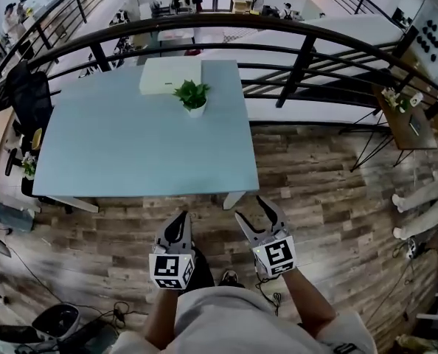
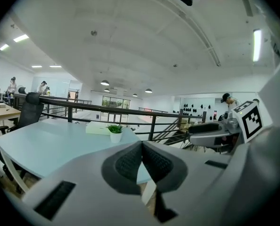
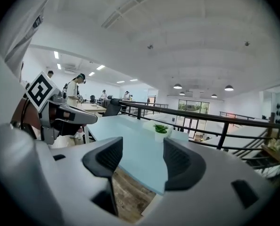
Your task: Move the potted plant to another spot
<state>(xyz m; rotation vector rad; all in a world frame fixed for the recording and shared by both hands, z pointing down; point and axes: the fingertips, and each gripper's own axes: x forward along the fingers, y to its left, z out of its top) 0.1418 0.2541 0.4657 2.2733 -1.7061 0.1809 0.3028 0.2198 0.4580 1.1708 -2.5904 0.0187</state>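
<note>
A small potted plant (image 1: pixel 192 96) with green leaves in a white pot stands upright near the far edge of the pale blue table (image 1: pixel 130 153). It also shows small and far off in the left gripper view (image 2: pixel 115 132) and in the right gripper view (image 3: pixel 160 132). Both grippers hover over the wooden floor, short of the table's near edge and far from the plant. My left gripper (image 1: pixel 181 217) (image 2: pixel 141 147) has its pads together with nothing between them. My right gripper (image 1: pixel 252 209) (image 3: pixel 142 147) stands open and empty.
A flat white box (image 1: pixel 169 74) lies behind the plant at the table's far edge. A black railing (image 1: pixel 300 57) runs behind the table. A black office chair (image 1: pixel 27 98) stands at the table's left, a small wooden side table (image 1: pixel 407 124) at the right. Cables lie on the floor at lower left.
</note>
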